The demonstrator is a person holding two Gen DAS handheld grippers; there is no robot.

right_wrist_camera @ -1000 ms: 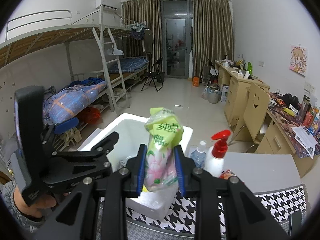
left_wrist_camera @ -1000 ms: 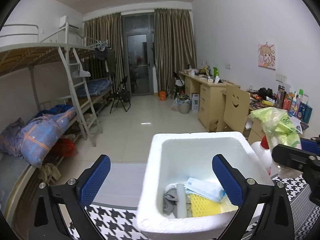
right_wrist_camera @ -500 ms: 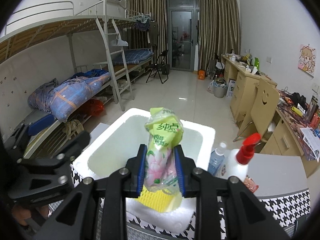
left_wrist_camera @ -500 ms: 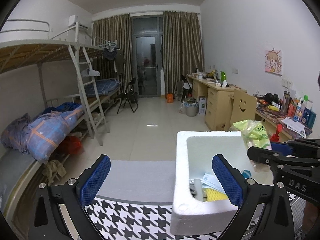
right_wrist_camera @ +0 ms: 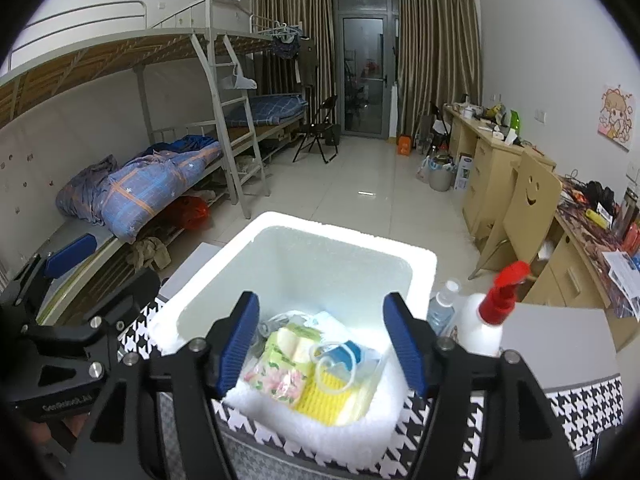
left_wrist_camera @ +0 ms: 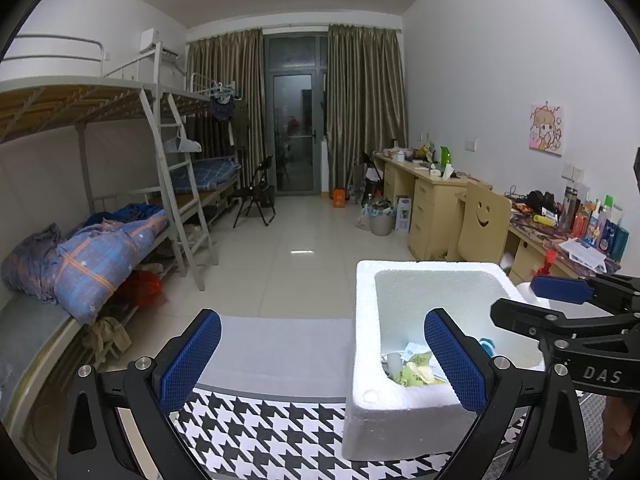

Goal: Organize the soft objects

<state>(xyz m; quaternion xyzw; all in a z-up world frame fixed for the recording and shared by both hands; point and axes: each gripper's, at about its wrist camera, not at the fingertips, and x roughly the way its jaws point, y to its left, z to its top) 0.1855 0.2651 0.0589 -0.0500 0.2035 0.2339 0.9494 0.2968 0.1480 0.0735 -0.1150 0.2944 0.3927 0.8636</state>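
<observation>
Foam box (right_wrist_camera: 420,264) holds tissue pack (right_wrist_camera: 280,364).

Right tool (right_wrist_camera: 320,344) hanging over white foam box (right_wrist_camera: 420,264), its jaws just opening with nothing between them, green tissue pack (right_wrist_camera: 280,364) lying inside on yellow sponge (right_wrist_camera: 324,396), spray bottle (right_wrist_camera: 486,320) standing beside box on houndstooth worktop (right_wrist_camera: 584,404)

both grippers open, nothing held

right gripper (right_wrist_camera: 320,344) tilts downward, its jaws having just been opening, blue pads (right_wrist_camera: 240,340) now wide apart with nothing pressed between them. left gripper (left_wrist_camera: 320,360) sits to its left, jaws spread wide and empty, pointing slightly below level.
</observation>
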